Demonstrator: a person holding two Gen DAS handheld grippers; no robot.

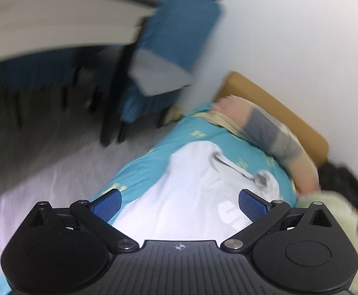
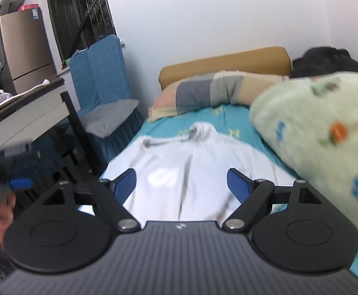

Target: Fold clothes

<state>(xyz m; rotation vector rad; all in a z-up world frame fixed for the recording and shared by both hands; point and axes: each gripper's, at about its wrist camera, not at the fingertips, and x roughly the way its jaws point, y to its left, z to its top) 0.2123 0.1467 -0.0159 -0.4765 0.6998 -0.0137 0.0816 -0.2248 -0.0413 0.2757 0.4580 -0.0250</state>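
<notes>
Left tongs (image 1: 180, 204) spread, empty | right tongs (image 2: 181, 184) spread, empty | white hoodie (image 2: 179, 162) flat on teal bed sheet (image 2: 164, 125), hood toward pillow (image 2: 203, 93) | green blanket (image 2: 314, 132) beside hoodie

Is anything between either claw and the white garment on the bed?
Nothing visible. The white garment lies spread on the teal sheet directly ahead of both open claws, left and right. The green blanket sits off to the right side.
</notes>
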